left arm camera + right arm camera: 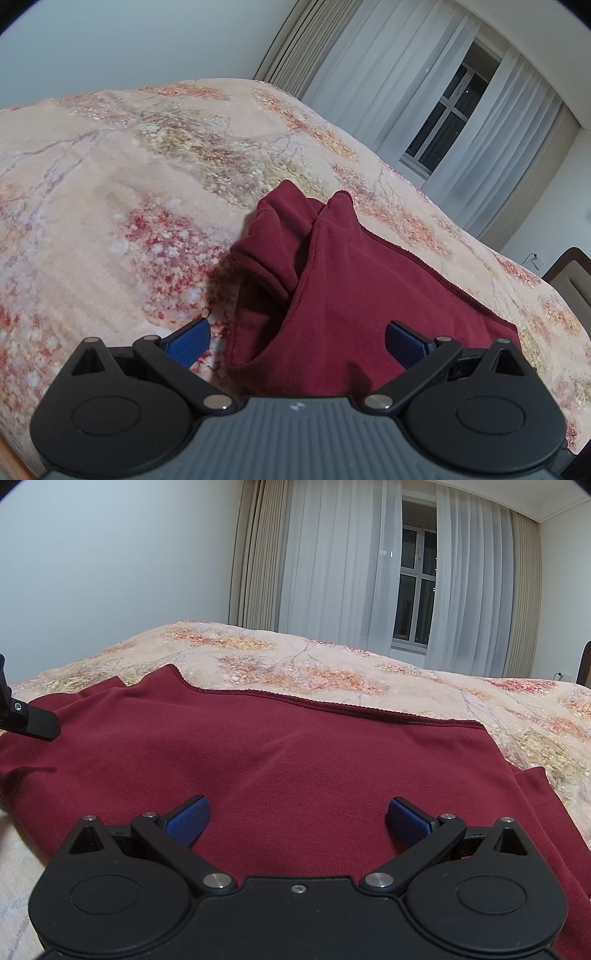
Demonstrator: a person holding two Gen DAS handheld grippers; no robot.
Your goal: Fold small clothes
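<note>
A dark red garment lies on the floral bedspread. In the left wrist view its left end is bunched into folds with a rolled sleeve or cuff. My left gripper is open and empty, just above the garment's near left edge. In the right wrist view the garment lies spread flat, its hemmed far edge running across. My right gripper is open and empty, low over the garment's middle. A part of the left gripper shows at the far left there.
The bedspread stretches beyond the garment on all sides. White curtains and a dark window stand behind the bed. A dark chair back is at the right, past the bed's edge.
</note>
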